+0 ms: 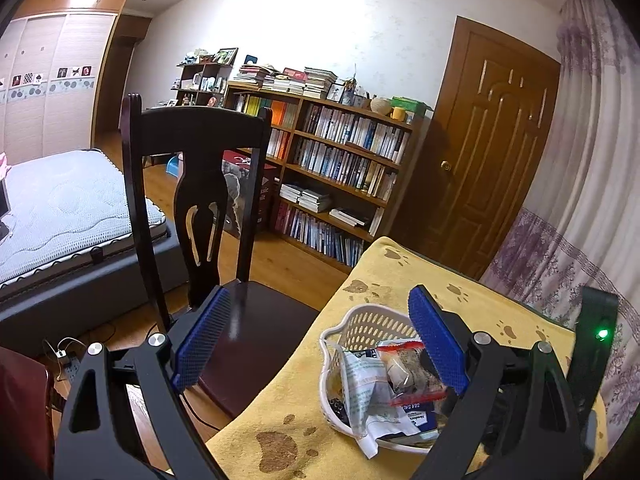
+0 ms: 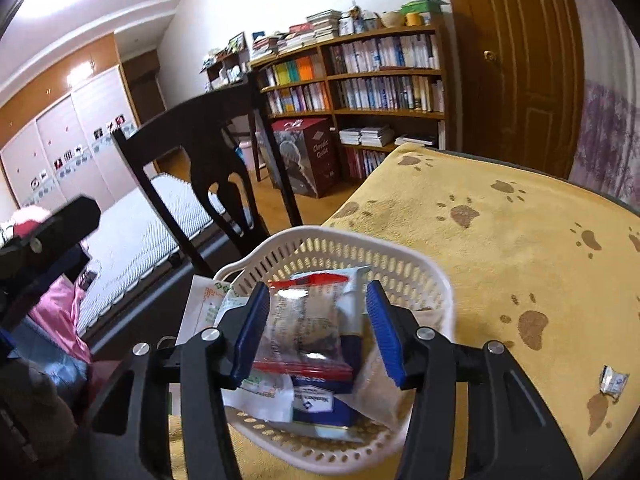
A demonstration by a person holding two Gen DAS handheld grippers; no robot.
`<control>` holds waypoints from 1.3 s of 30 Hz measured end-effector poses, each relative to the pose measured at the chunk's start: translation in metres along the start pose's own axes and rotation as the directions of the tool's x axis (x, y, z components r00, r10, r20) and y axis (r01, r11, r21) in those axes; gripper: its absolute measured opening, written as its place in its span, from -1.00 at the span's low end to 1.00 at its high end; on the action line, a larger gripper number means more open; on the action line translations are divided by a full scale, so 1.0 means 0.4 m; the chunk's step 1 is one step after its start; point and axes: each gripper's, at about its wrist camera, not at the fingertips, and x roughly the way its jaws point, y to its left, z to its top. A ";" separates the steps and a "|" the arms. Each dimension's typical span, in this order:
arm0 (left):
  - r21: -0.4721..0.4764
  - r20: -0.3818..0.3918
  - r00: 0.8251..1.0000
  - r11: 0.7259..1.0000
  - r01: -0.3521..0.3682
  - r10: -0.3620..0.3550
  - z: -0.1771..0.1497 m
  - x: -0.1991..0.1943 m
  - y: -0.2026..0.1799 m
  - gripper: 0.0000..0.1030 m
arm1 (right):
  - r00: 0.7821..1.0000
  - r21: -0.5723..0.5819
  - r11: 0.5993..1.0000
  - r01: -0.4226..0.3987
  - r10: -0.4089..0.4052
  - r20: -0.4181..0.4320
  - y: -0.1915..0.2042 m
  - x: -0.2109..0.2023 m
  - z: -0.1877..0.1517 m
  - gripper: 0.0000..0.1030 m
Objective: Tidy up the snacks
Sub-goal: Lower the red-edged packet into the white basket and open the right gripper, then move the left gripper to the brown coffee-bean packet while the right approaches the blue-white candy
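Note:
A white slotted basket (image 1: 360, 314) (image 2: 400, 256) stands on the yellow paw-print cloth (image 1: 400, 272) (image 2: 520, 260). It holds a clear packet with red edges (image 1: 408, 368) (image 2: 304, 320) on top, a blue box (image 1: 420, 420) (image 2: 316, 404) and crumpled white wrappers (image 1: 364, 392) (image 2: 264, 396). My right gripper (image 2: 319, 334) hangs open over the basket, its blue pads on either side of the clear packet, the right pad clearly apart from it. My left gripper (image 1: 320, 340) is open wide and empty, left of the basket. A small white wrapped sweet (image 2: 612, 380) lies alone on the cloth at far right.
A dark wooden chair (image 1: 192, 184) (image 2: 216, 148) stands against the table's left edge. Beyond it are a bed (image 1: 68, 208), bookshelves (image 1: 340, 152) and a brown door (image 1: 492, 152). A curtain (image 1: 580, 200) hangs to the right.

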 end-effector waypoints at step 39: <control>0.308 -0.116 0.958 0.908 0.285 -0.262 -0.151 -0.065 -0.370 0.91 | 0.954 0.302 0.913 0.274 -0.297 0.035 -0.462 -0.290 -0.161 0.00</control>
